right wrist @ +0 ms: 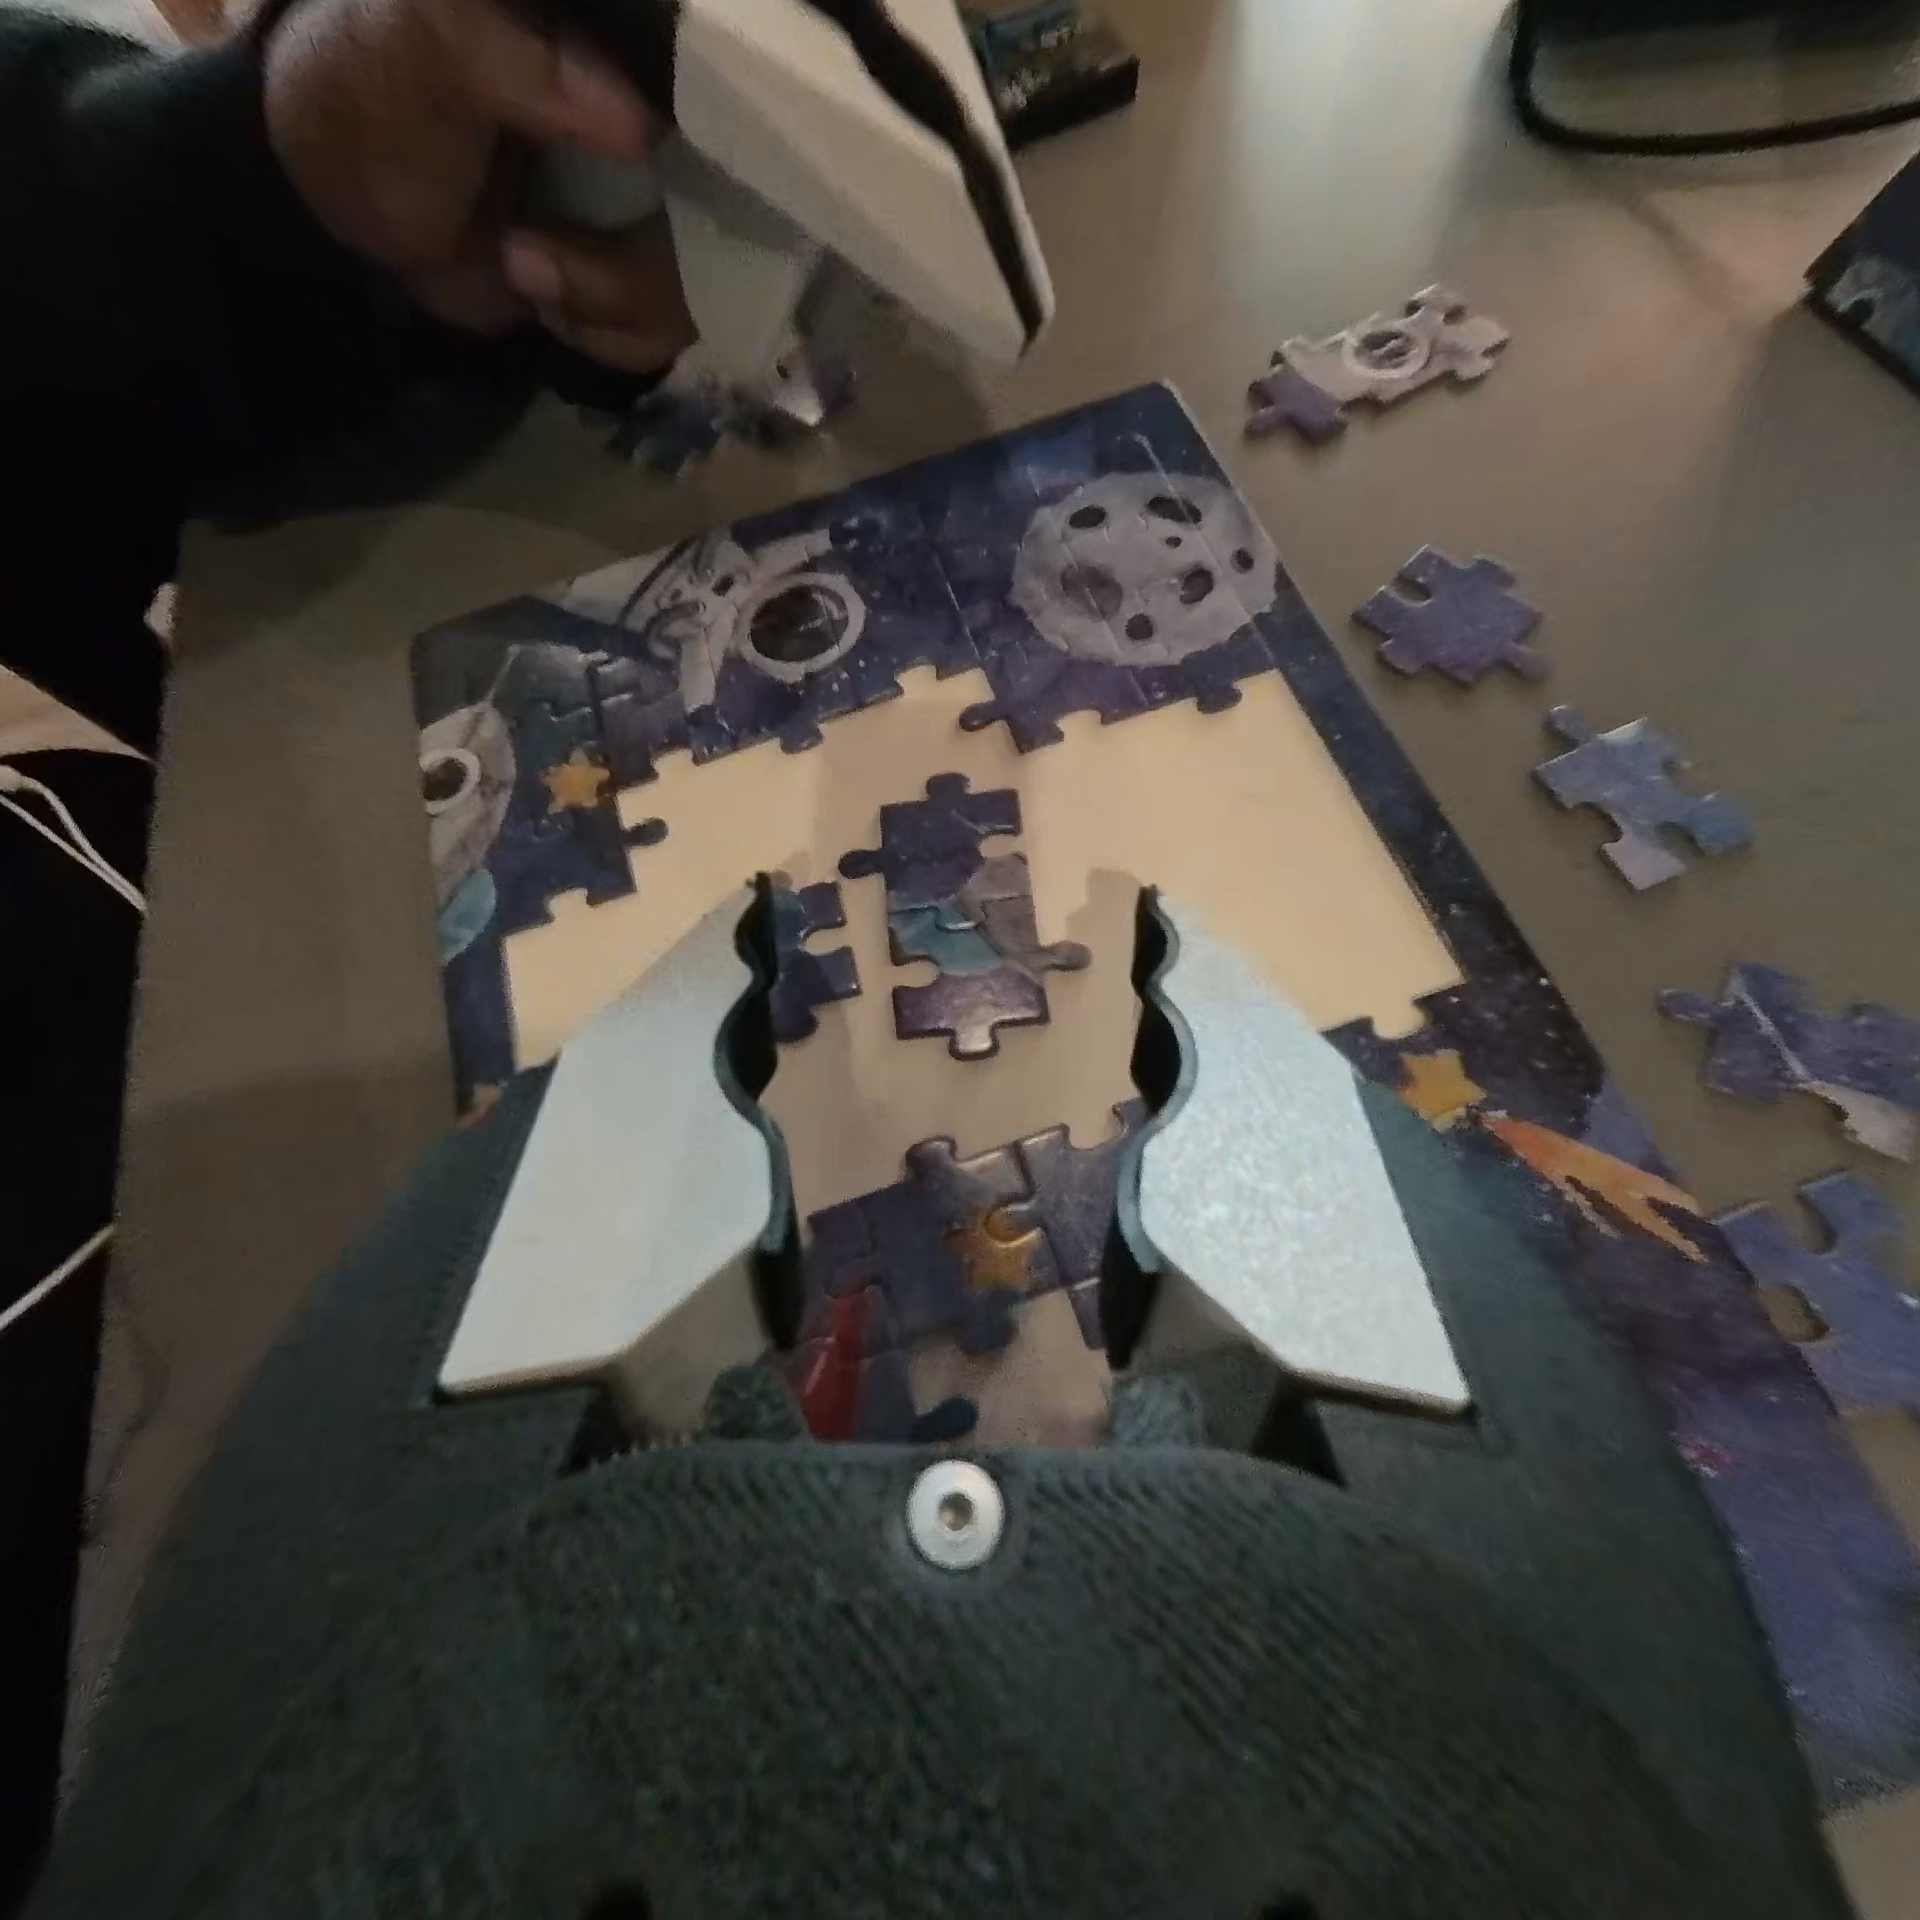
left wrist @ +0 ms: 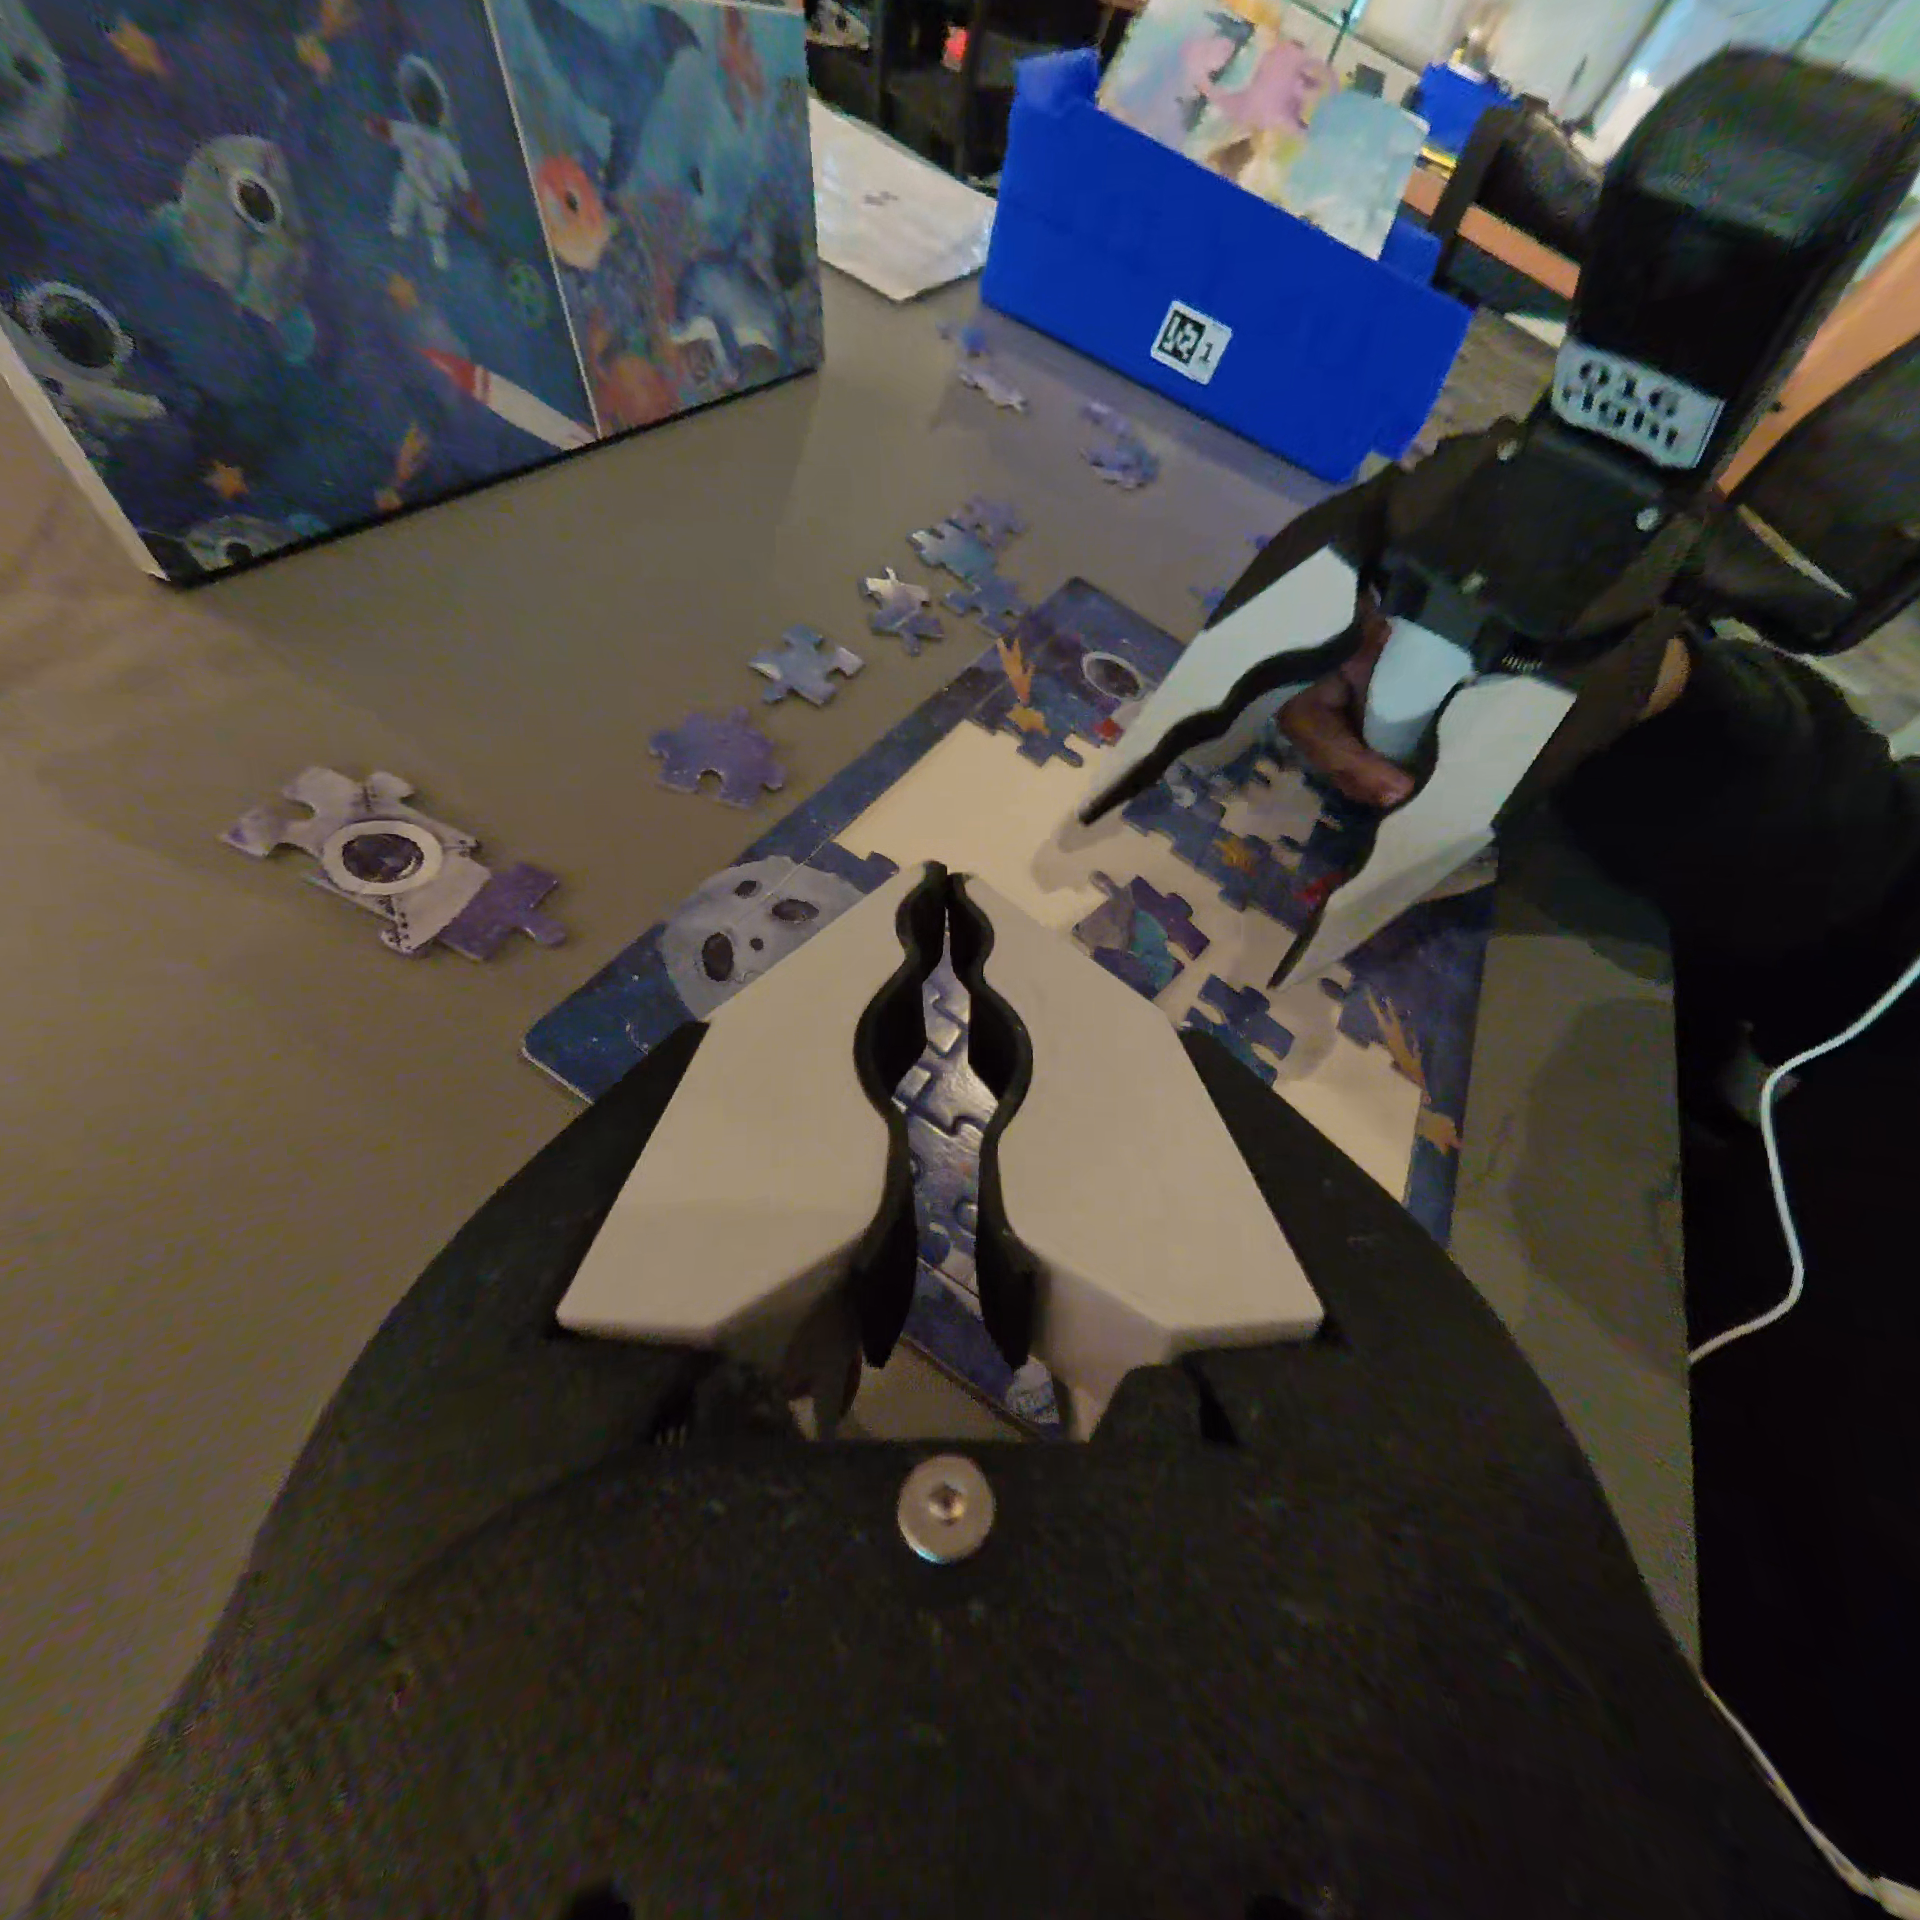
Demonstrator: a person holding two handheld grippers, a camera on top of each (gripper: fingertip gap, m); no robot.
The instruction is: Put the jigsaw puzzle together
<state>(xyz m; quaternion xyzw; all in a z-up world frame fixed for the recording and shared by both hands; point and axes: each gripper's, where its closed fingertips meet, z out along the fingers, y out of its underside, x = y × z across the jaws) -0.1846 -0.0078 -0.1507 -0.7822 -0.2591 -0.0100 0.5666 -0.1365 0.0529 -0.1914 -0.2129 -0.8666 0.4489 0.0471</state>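
The space-themed puzzle board (right wrist: 1247, 831) lies flat on the table, its border and top rows filled and its cream middle bare. It also shows in the left wrist view (left wrist: 966, 800). A small cluster of joined pieces (right wrist: 961, 925) lies loose on the bare part. My right gripper (right wrist: 954, 894) is open, with its fingers on either side of that cluster and just above it. It also shows in the left wrist view (left wrist: 1184, 894). My left gripper (left wrist: 948, 883) is shut with nothing visible in it, over the board's moon corner. In the right wrist view the left gripper (right wrist: 1023, 338) is at the top left.
Loose pieces lie on the table beside the board: a joined porthole pair (left wrist: 390, 857) and several single blue ones (left wrist: 717, 753) (right wrist: 1636, 795). Picture boxes (left wrist: 312, 260) and a blue bin (left wrist: 1216, 281) stand at the back. A white cable (left wrist: 1787, 1195) hangs off the table's right edge. My hands' fingertips stand some 10 centimeters from each other.
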